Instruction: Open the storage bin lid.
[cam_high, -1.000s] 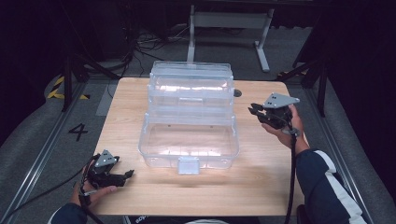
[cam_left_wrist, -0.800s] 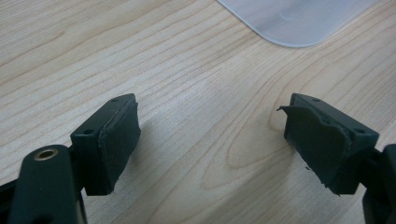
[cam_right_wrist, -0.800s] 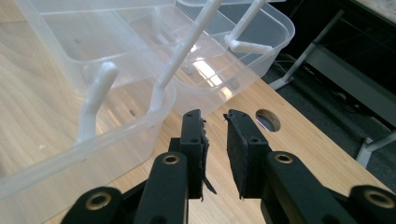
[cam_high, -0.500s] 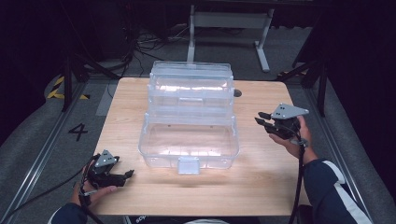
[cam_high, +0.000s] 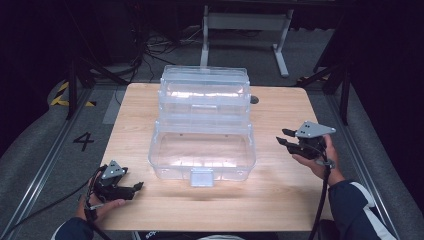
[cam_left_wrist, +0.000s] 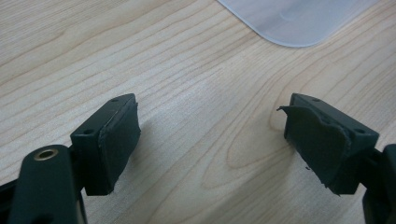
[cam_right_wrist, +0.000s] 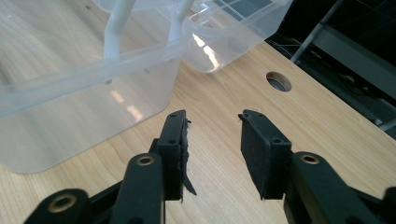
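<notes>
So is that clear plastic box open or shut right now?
Open: the clear plastic box has its upper tiers swung back, leaving the front compartment uncovered and empty.

The clear stepped box (cam_high: 202, 125) takes up the middle of the counter (cam_high: 280, 200). Bare wood lies open on either side of the box and in a strip along its near edge. Behind the box, only a thin margin is free.

A black number 4 (cam_high: 83, 141) is marked on the grey floor (cam_high: 45, 150) left of the table.
</notes>
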